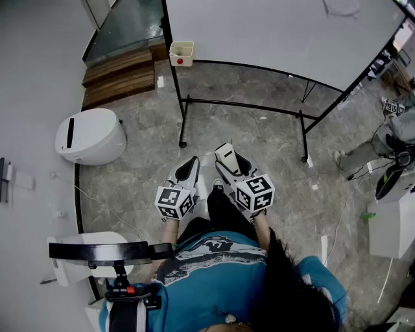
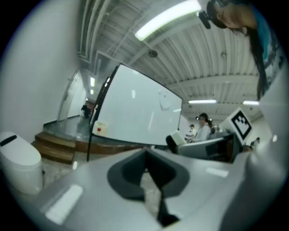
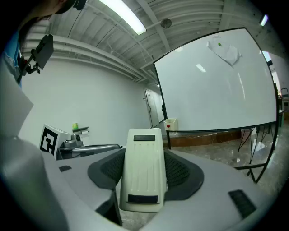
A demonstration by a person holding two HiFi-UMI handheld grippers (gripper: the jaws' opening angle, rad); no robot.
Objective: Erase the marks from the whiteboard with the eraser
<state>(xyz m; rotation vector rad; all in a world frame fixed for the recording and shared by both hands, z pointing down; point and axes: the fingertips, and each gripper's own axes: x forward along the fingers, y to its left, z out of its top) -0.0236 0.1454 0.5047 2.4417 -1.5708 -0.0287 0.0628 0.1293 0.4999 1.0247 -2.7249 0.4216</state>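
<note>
The whiteboard (image 1: 279, 32) stands ahead of me on a black frame; faint drawn marks (image 1: 342, 8) sit near its upper right. In the right gripper view the marks (image 3: 224, 52) show high on the board (image 3: 212, 85). My right gripper (image 1: 228, 159) is shut on the cream eraser (image 1: 227, 157), which stands lengthwise between the dark pads (image 3: 183, 169) in the right gripper view, eraser (image 3: 143, 169). My left gripper (image 1: 188, 170) hangs beside it, shut with nothing in it; its jaws meet in the left gripper view (image 2: 145, 155). Both are held well short of the board.
The board's black stand (image 1: 246, 105) crosses the stone floor in front. A small cream box (image 1: 181, 54) hangs at its left post. Wooden steps (image 1: 120, 74) and a white bin (image 1: 91, 136) lie left. A white cabinet (image 1: 392, 224) and a seated person (image 1: 389, 139) are right.
</note>
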